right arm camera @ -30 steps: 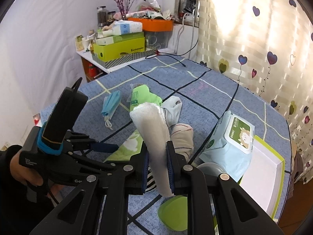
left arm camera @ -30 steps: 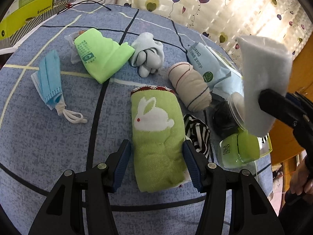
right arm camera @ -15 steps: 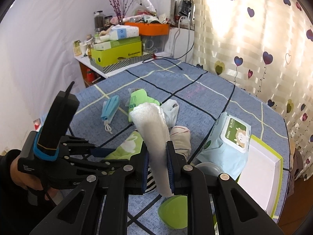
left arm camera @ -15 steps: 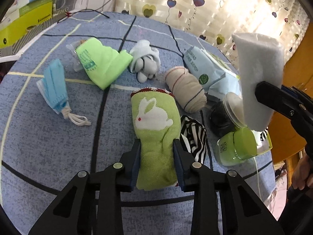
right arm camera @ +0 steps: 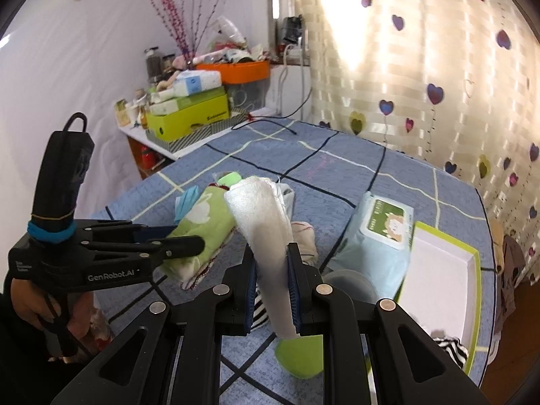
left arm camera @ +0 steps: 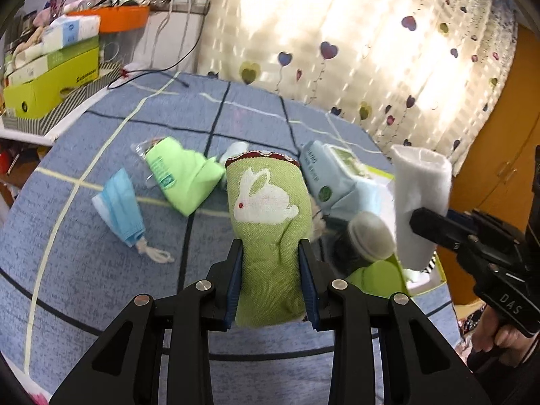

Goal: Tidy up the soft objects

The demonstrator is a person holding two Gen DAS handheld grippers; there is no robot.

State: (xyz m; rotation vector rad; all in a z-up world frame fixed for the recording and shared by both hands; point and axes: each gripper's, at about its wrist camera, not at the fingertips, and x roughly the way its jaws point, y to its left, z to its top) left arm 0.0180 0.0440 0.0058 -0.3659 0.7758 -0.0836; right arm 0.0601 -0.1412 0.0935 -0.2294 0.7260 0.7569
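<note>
Tool fingers of the left tool (left arm camera: 271, 281) press from both sides on a rolled green towel with a white rabbit (left arm camera: 268, 233), which is held clear of the worktop (left arm camera: 101, 270) and points toward its far edge. The right tool (right arm camera: 272, 290) is likewise closed tight, on a rolled white cloth (right arm camera: 266, 233) that stands up between its blue-padded fingers (right arm camera: 251, 290); in the left wrist view this cloth (left arm camera: 420, 199) sits raised over the worktop's right edge.

Under the two raised rolls, the blue checked worktop carries the remaining soft things. A blue face mask (left arm camera: 119, 207) lies toward the left edge, and a light green folded cloth in a clear wrapper (left arm camera: 180, 173) lies just beyond it, toward the middle. A pale blue pack of wet wipes (right arm camera: 374, 236) rests near the right edge, touching a white tray with a green rim (right arm camera: 442, 271) at the near right corner. A striped rolled sock (right arm camera: 305, 239) lies just behind the white cloth, and a black-and-white striped fabric (right arm camera: 447, 346) shows by the tray's near rim. A green lid (right arm camera: 300, 354) lies below the right tool.
</note>
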